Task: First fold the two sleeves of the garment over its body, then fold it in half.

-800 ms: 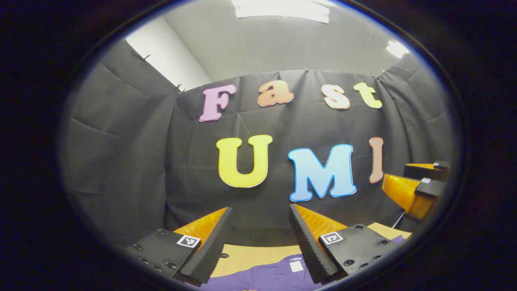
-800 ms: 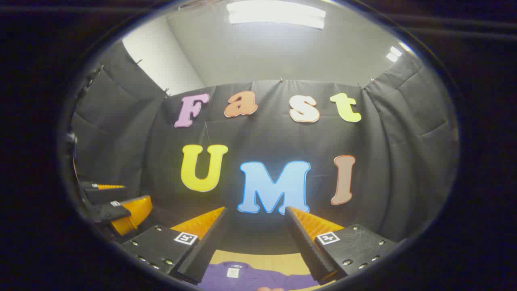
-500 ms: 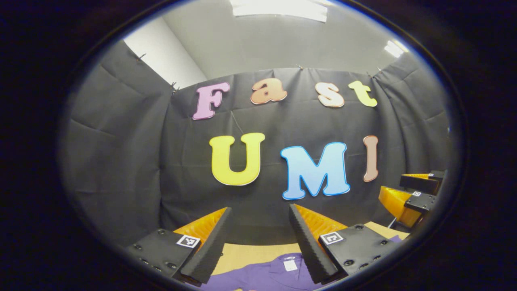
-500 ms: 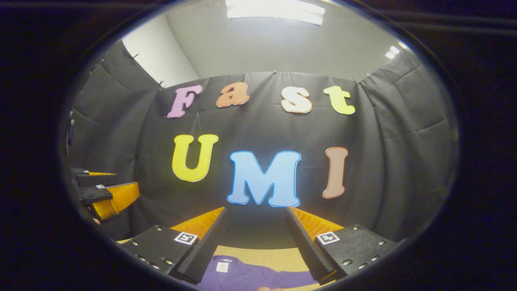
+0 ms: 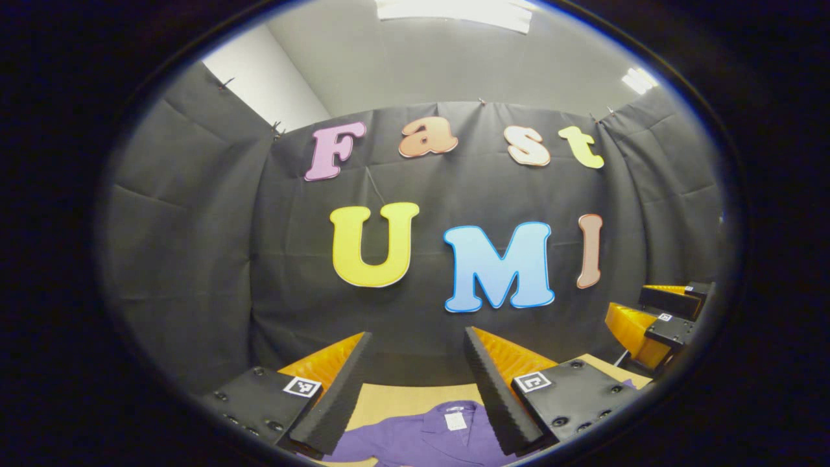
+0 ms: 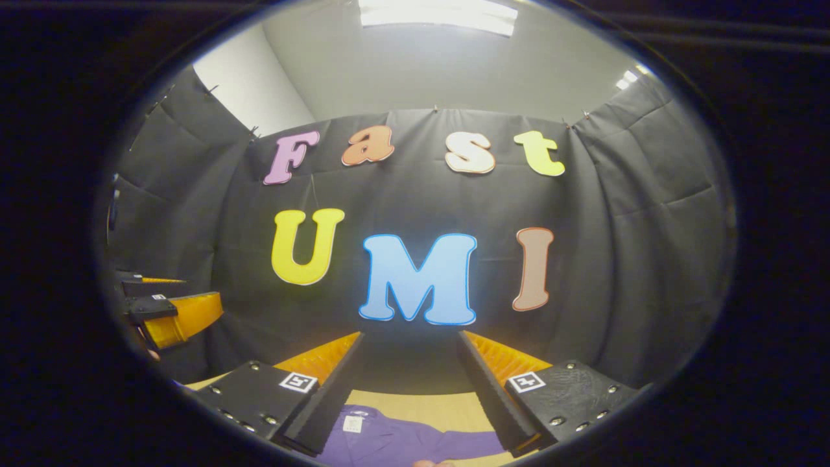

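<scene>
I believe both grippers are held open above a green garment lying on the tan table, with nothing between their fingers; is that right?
Not quite: the garment is purple, not green, as the left gripper view shows. The rest holds: the left gripper and right gripper are both open with nothing between their fingers, held above the garment on the tan table.
</scene>
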